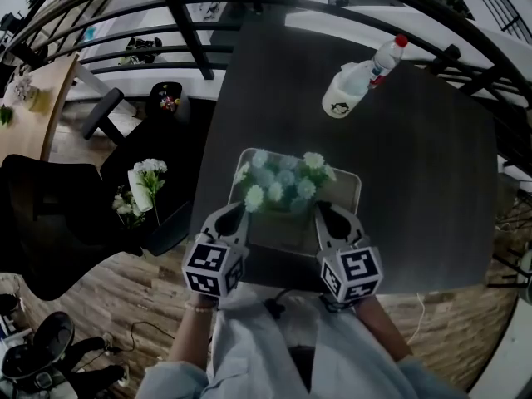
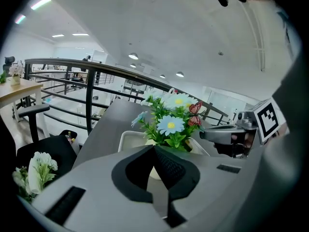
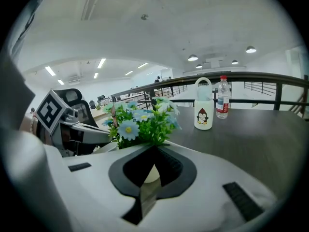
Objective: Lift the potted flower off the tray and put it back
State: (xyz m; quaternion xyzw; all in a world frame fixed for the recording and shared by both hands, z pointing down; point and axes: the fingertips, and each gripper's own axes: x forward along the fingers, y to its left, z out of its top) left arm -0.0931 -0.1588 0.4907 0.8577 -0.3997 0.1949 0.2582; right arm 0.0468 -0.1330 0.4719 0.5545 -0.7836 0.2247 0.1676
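The potted flower [image 1: 283, 181], pale blue and white daisies over green leaves, stands in a white tray [image 1: 347, 188] on the dark table. My left gripper [image 1: 239, 213] is at the tray's near left side and my right gripper [image 1: 326, 213] at its near right, with the blooms between them. Both are shut on nothing. In the left gripper view the closed jaws [image 2: 155, 149] point at the flower [image 2: 170, 124] and the tray [image 2: 129, 139]. In the right gripper view the closed jaws [image 3: 153, 149] sit just before the flower [image 3: 140, 124], and the cream pot [image 3: 151, 173] shows below them.
A white penguin mug [image 1: 341, 96] and a red-capped water bottle [image 1: 384, 60] stand at the table's far side. A railing [image 1: 150, 52] runs behind the table. To the left are a black chair [image 1: 50, 214] and another bunch of white flowers [image 1: 145, 181].
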